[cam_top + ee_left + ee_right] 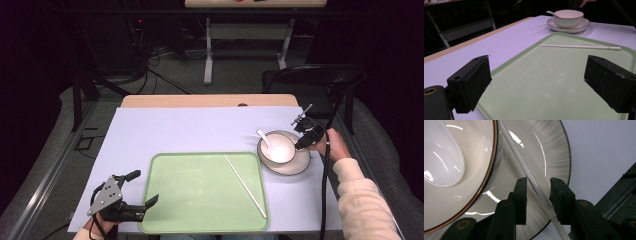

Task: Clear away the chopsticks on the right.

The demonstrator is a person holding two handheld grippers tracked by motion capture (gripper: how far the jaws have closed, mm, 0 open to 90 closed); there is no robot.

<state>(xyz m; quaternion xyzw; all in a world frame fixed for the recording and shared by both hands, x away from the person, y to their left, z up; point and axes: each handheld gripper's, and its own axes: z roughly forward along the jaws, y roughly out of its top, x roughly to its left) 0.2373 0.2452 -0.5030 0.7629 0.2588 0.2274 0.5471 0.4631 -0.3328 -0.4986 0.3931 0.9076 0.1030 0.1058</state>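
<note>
A white bowl (277, 148) (569, 18) (479, 145) with a white spoon (263, 137) (551, 13) (444, 162) in it stands on a rimmed plate (295, 167) (584, 25) (549, 157) at the right. My right gripper (306, 137) (538, 182) hangs over the plate's right rim. Its jaws stand slightly apart around a white chopstick (524, 167) that lies across the plate beside the bowl. A second chopstick (245, 186) (579, 46) lies slantwise on the green tray (205, 155) (549, 75). At the tray's front left corner my left gripper (146, 187) (537, 85) is wide open and holds nothing.
A pale lavender mat (190, 130) covers the table, with a wooden strip (210, 101) along the far edge. A dark chair (310, 80) stands behind the right corner, and another table (250, 30) farther back. Bare mat lies between the tray and the far edge.
</note>
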